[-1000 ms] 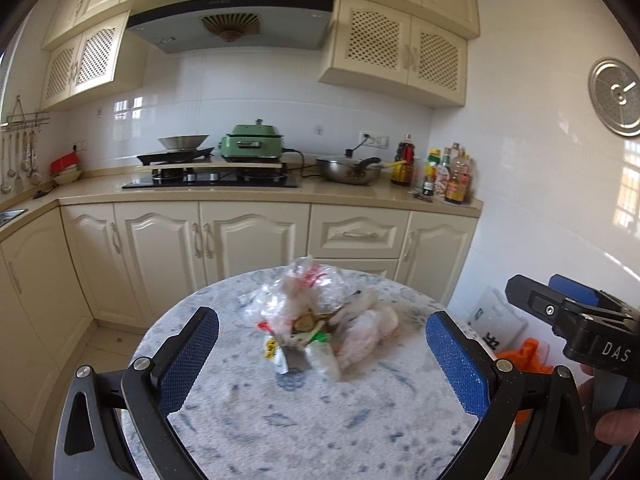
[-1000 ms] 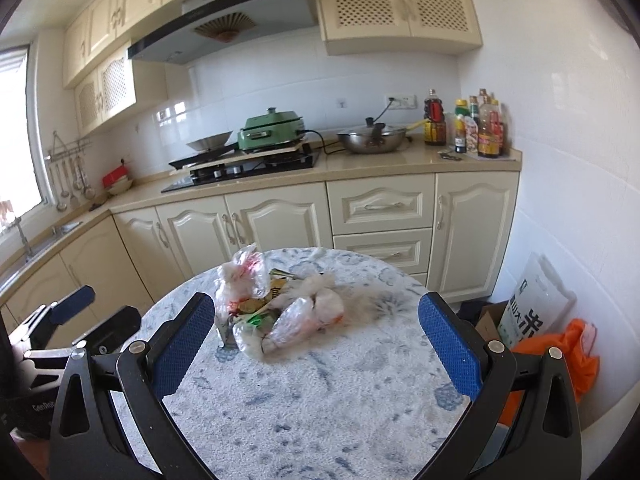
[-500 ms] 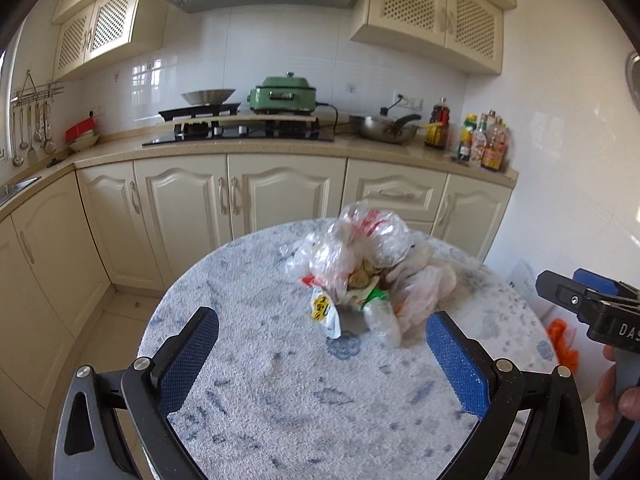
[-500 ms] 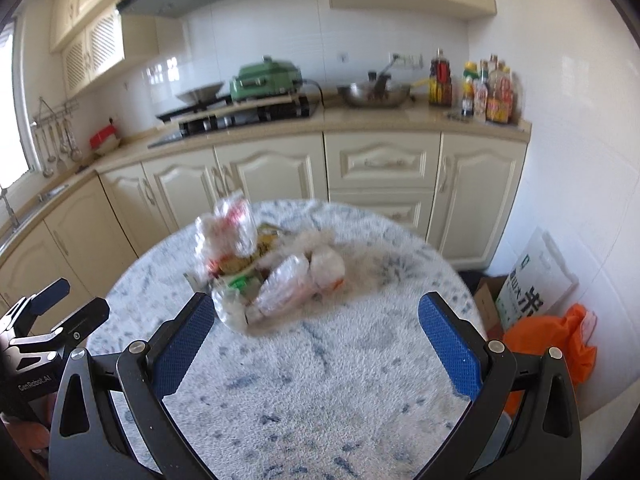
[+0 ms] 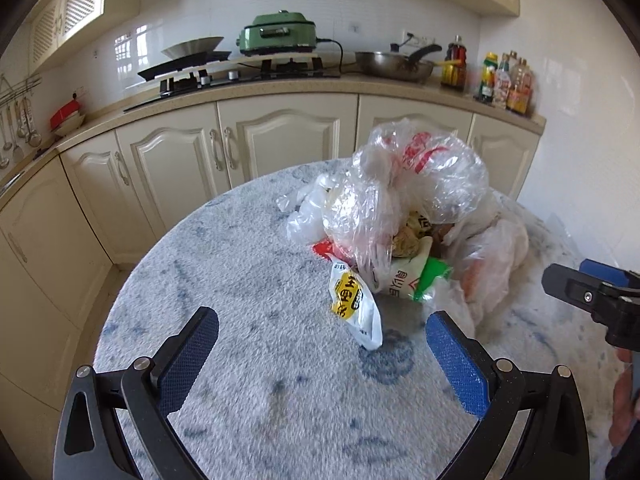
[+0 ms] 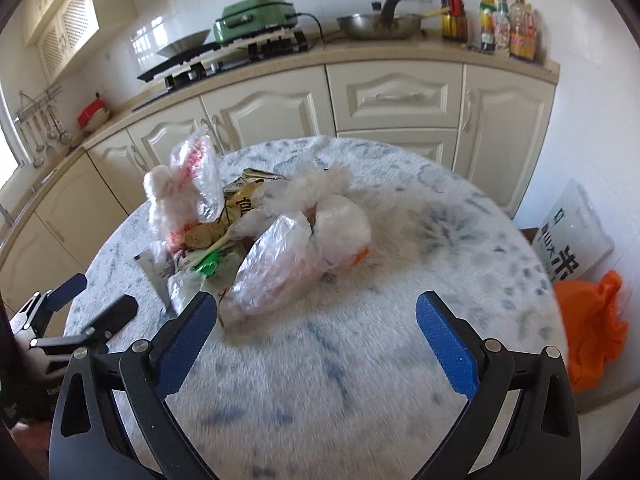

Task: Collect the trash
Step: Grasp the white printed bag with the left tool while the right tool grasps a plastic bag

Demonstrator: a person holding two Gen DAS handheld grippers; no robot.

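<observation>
Both grippers have come closer to the table (image 5: pixel 224 264) than before. The left gripper (image 5: pixel 322 354) and right gripper (image 6: pixel 316 338) are spread wide, holding nothing. Beyond them, the trash pile (image 5: pixel 404 224) of plastic bags lies toward the table's far edge, now bigger in view

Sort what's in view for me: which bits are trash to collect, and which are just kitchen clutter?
Job:
clear bags
yellow wrapper
green-white packet
left tongs, open
right tongs, open

Lying about:
green cooker
wok
bottles
orange bag on floor
rice sack
</observation>
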